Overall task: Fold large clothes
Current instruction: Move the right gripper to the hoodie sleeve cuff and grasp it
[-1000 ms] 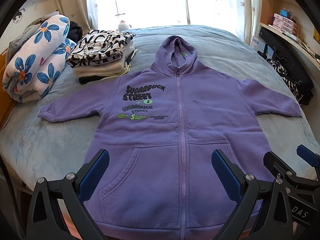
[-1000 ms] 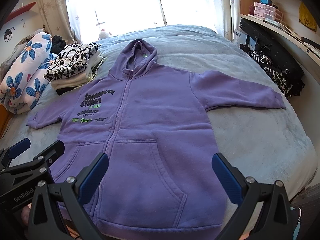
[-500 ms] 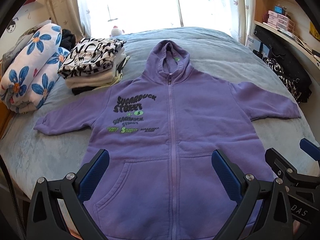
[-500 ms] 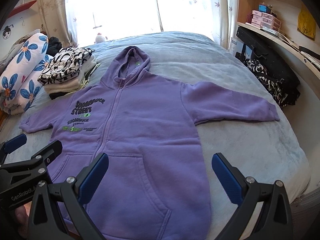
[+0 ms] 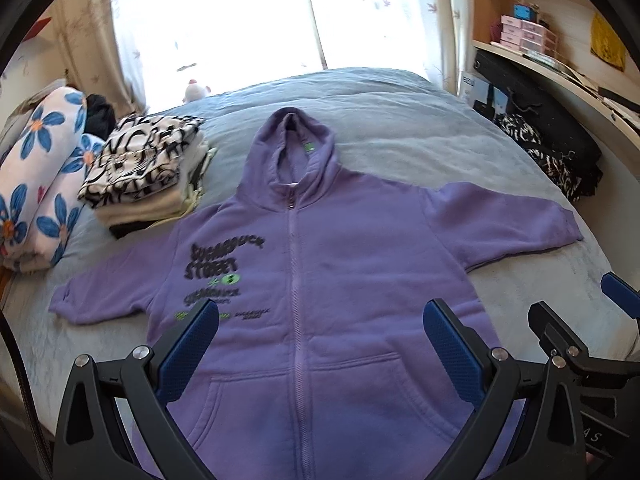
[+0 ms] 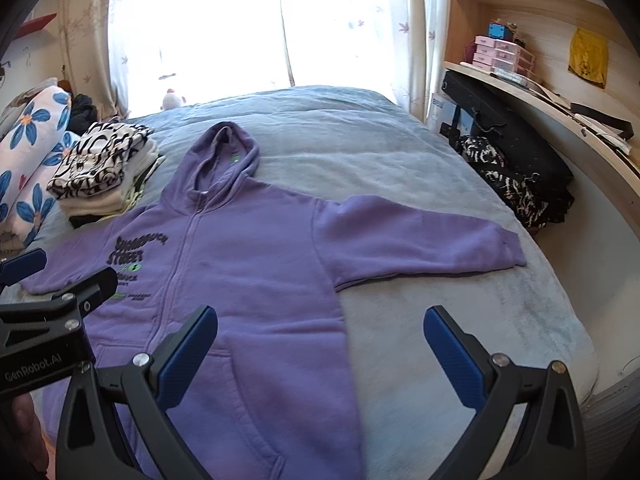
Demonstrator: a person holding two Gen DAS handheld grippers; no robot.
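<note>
A purple zip hoodie lies flat and face up on the grey-blue bed, hood away from me, both sleeves spread out. Black and green lettering marks its chest. My left gripper hovers open above the hoodie's pocket area, empty. My right gripper hangs open over the hoodie's right hem edge and the bedding, also empty. The right gripper's fingers show at the right of the left wrist view, and the left gripper's fingers show at the left of the right wrist view.
A stack of folded clothes topped by a black-and-white print sits left of the hood. A rolled floral blanket lies at the far left. Dark clothes pile by the shelf on the right. A bright window is behind.
Both grippers have pulled back and risen, so the hoodie looks smaller and lower in the views. The right wrist view has swung rightward toward the right sleeve. The hoodie itself has not moved.
</note>
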